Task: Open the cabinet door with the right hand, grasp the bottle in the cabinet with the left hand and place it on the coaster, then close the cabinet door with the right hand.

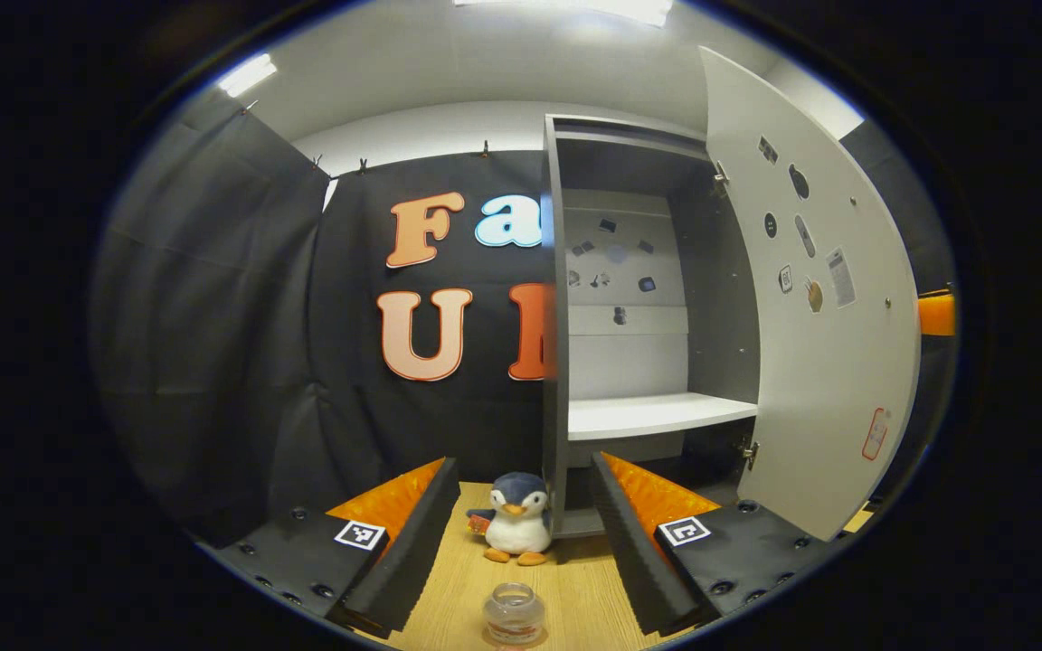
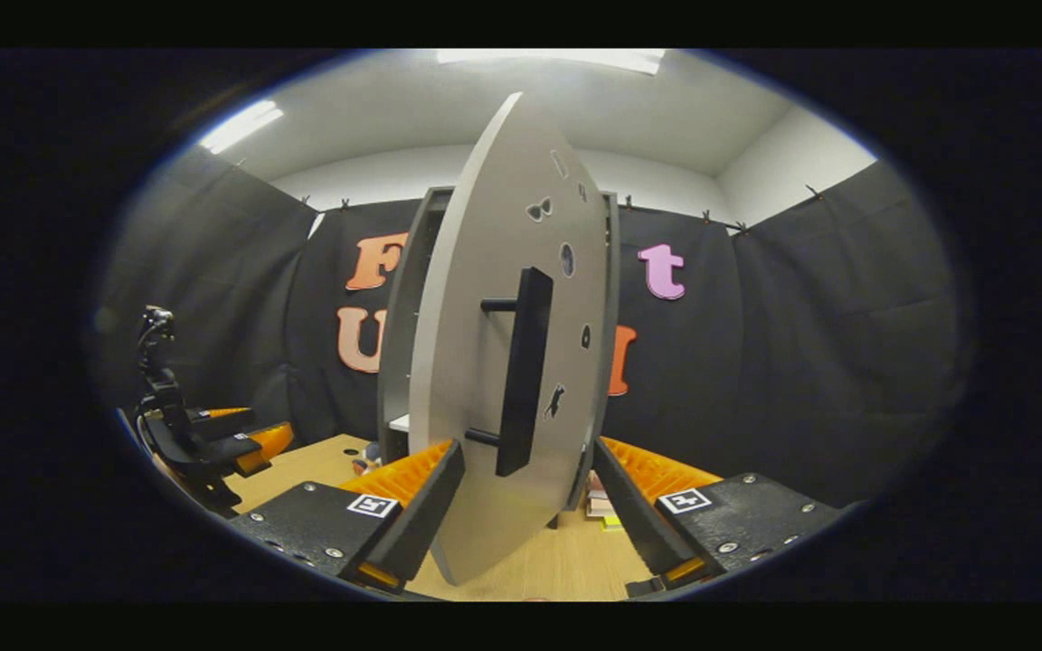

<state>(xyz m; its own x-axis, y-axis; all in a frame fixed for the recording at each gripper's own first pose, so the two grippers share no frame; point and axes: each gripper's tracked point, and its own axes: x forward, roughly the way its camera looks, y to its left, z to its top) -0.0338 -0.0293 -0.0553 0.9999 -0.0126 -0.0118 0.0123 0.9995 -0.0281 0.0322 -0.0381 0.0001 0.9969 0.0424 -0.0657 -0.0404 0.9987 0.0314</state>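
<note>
Jaws released on both tools: the left gripper (image 1: pixel 514 542) hovers at the bottom of the frame above a small clear glass bottle (image 1: pixel 514 615) standing on the light wooden desk (image 1: pixel 575 588), a plush penguin (image 1: pixel 516 529) just behind it. At right, the grey cabinet (image 1: pixel 557 362) stands open. The right gripper (image 2: pixel 525 506) straddles the pale grey cabinet door (image 2: pixel 485 362) below its black bar handle (image 2: pixel 523 371), not touching.
</note>
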